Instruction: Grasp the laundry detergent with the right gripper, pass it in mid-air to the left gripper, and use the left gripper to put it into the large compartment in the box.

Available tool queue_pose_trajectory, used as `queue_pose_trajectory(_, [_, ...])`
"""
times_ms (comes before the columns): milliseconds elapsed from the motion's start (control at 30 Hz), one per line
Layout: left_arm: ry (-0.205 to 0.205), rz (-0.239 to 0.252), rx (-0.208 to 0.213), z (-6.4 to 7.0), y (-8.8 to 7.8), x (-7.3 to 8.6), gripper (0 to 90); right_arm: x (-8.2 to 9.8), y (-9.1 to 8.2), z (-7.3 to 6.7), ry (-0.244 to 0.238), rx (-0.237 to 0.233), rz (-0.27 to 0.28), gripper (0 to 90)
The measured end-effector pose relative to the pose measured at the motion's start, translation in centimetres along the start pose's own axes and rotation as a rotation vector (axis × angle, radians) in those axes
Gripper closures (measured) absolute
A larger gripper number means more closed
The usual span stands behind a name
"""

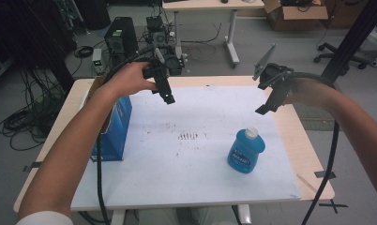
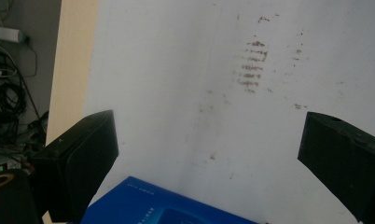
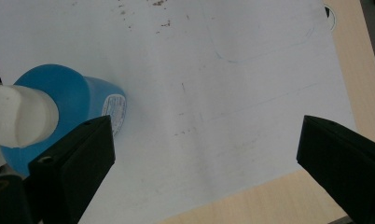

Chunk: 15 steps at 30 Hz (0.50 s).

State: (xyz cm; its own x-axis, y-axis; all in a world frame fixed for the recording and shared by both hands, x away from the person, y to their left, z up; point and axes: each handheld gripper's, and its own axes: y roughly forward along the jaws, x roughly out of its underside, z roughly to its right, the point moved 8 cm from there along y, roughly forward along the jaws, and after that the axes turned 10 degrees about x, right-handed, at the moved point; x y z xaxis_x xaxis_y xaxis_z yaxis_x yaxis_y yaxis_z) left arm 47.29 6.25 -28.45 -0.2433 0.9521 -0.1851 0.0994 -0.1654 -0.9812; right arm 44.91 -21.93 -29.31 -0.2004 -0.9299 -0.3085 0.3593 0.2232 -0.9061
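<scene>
Your left tongs (image 1: 165, 89) stand wide open above the desk (image 1: 290, 131) and hold nothing; the blue box (image 1: 112, 129) stands just below and beside them. Your right tongs (image 1: 271, 96) are also wide open and empty, above the blue bottle (image 1: 245, 151). The right gripper view shows its white cap (image 3: 18, 116) from above; the left gripper view shows the box top (image 2: 162, 207).

Dim, even room light from overhead, with soft, faint shadows on the pale worktop (image 1: 186, 117). Slightly soft and grainy throughout. Mild washed-out glare on the sheet in both gripper views.
</scene>
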Motion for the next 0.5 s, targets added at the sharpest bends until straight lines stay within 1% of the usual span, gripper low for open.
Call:
queue_pose_trajectory(233, [0.012, -0.013, 0.003, 0.2, 0.0, 0.0, 5.0, 0.0, -0.5, -0.1, 0.001, 0.008, 0.001, 3.6])
queue_pose_trajectory(367, [0.014, -0.008, 0.005, 0.3, 0.0, -0.2, 5.0, 0.3, -0.9, -0.4, 0.002, 0.013, -0.007, 3.6])
queue_pose_trajectory(433, [0.015, -0.007, 0.004, 0.4, 0.0, -0.2, 5.0, 0.4, -1.2, -0.5, 0.006, 0.015, -0.003, 3.6])
queue_pose_trajectory(467, [0.017, -0.015, 0.005, 0.4, 0.0, -0.2, 5.0, 0.5, -1.4, -0.5, 0.012, 0.015, -0.004, 3.6])
queue_pose_trajectory(500, [0.012, -0.005, 0.001, 0.5, 0.1, -0.3, 5.0, 0.5, -1.6, -0.6, 0.019, 0.017, -0.007, 3.5])
